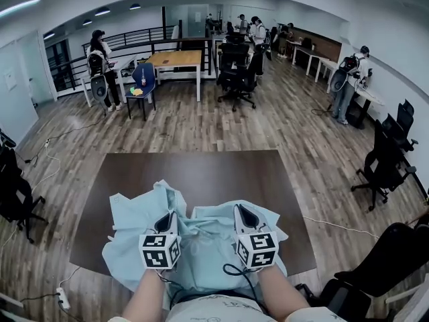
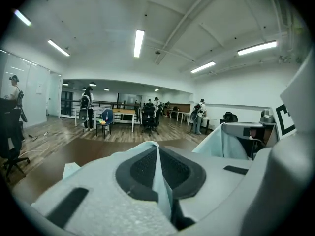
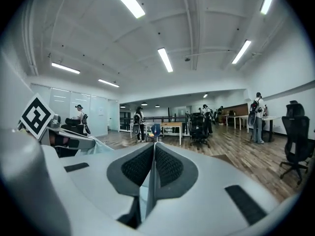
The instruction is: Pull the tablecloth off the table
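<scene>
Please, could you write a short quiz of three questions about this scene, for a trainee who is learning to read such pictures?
1. True or false: the left gripper and the right gripper are each shut on the tablecloth.
2. How does the tablecloth lie on the table? A) spread flat over the whole top; B) bunched up at the near edge; C) hanging off the far edge.
3. Fill in: the tablecloth's colour is ____.
Key: 1 true; 2 B; 3 light blue.
</scene>
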Available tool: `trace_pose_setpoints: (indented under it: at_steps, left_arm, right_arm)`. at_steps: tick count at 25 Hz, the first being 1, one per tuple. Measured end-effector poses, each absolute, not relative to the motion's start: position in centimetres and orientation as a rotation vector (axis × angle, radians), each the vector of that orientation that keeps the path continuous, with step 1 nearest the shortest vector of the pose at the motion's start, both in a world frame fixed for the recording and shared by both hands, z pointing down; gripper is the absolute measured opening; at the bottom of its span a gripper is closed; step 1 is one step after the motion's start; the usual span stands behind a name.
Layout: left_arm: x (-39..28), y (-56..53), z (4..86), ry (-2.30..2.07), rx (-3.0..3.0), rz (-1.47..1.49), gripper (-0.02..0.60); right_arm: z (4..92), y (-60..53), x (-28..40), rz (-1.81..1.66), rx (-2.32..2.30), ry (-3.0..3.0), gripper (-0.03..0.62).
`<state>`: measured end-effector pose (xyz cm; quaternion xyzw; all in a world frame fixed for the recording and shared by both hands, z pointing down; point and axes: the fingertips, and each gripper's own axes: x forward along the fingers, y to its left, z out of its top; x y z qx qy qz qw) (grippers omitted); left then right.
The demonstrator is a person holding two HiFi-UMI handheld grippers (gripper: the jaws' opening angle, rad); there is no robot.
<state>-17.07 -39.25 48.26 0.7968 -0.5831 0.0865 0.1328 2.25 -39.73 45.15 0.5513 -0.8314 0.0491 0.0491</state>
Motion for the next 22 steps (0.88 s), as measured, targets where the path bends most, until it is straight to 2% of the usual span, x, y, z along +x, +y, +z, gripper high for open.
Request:
trace_pose_setpoints:
  at_steps: [7, 22]
  left_arm:
    - [-13.4, -38.2, 42.3, -1.699, 2.483, 0.165, 0.011]
    - [-13.4, -37.2, 43.2, -1.696, 2.462, 0.165, 0.011]
  right_arm:
    - [40.6, -38.3, 0.5, 0.019, 1.678, -2.602, 0.018]
    - [41.0, -37.0, 0.6, -0.020, 1.711, -2.546, 0.017]
